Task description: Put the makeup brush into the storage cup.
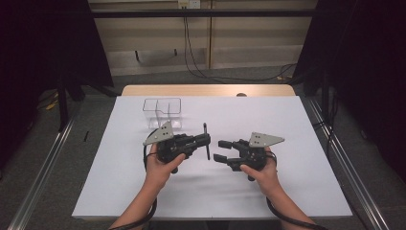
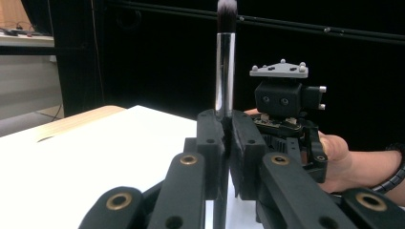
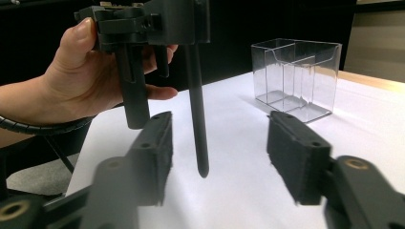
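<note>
Slim makeup brush, black tapered handle, bright metal ferrule and dark bristle tuft (image 2: 224, 62), is held upright above the white table sheet, pinched at mid-length between the clamped pads of the left gripper (image 1: 205, 142); in the left gripper view the ferrule and tuft rise straight up from between the pads, and in the right gripper view the handle (image 3: 197, 109) hangs down to a pointed tip just clear of the sheet. Gripped at the middle like this, both ends stay free, which looks like a hold meant for presenting the brush to the other hand or for lowering it end-first. The right gripper (image 1: 221, 150) faces it from just beside, jaws spread apart with nothing between the pads; the handle stands ahead of the gap, not touched. Judged a hand-over or regrasp stance, or a release just made. Behind and to the left of the left hand (image 1: 163, 163), the clear plastic organiser box with inner dividers (image 1: 163, 113) stands on the white table sheet (image 1: 287, 191), compartments open upward, the likely destination. Brush is apart from the box.
</note>
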`<state>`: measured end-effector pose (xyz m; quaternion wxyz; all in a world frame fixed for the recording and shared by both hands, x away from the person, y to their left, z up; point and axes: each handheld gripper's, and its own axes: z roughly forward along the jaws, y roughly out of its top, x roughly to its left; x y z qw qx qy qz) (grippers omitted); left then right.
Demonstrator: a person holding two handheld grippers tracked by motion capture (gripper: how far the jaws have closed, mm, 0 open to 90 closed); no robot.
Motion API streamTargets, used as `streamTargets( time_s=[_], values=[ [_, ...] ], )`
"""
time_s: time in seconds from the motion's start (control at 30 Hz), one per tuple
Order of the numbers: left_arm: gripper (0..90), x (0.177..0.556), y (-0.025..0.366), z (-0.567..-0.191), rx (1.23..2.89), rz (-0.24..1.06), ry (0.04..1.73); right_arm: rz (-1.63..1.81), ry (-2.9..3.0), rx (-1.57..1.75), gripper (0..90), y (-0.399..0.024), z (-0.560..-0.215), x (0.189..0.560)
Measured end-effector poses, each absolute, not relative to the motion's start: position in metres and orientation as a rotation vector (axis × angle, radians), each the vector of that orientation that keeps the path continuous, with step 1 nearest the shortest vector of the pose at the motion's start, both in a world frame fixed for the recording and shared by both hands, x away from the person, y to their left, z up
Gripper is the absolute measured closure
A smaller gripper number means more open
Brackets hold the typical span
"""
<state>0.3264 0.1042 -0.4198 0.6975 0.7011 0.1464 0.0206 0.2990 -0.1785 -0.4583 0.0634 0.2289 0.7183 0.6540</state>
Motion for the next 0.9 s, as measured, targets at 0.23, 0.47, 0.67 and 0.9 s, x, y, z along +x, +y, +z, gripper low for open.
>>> streamTargets(
  time_s=[0.23, 0.47, 0.67, 0.9],
  values=[
    [83.7, 0.327, 0.109, -0.420, 1.558, 0.056, 0.336, 1.968, 2.174, 0.727, 24.1, -0.183, -0.459, 0.299],
    [83.7, 0.328, 0.111, -0.419, 1.558, 0.067, 0.344, 1.962, 2.173, 0.731, 14.5, -0.186, -0.458, 0.299],
    [83.7, 0.329, 0.113, -0.419, 1.563, 0.076, 0.351, 1.927, 2.180, 0.744, 9.1, -0.188, -0.457, 0.299],
    [83.8, 0.330, 0.114, -0.420, 1.569, 0.076, 0.352, 1.916, 2.156, 0.795, 5.6, -0.197, -0.457, 0.300]
  ],
)
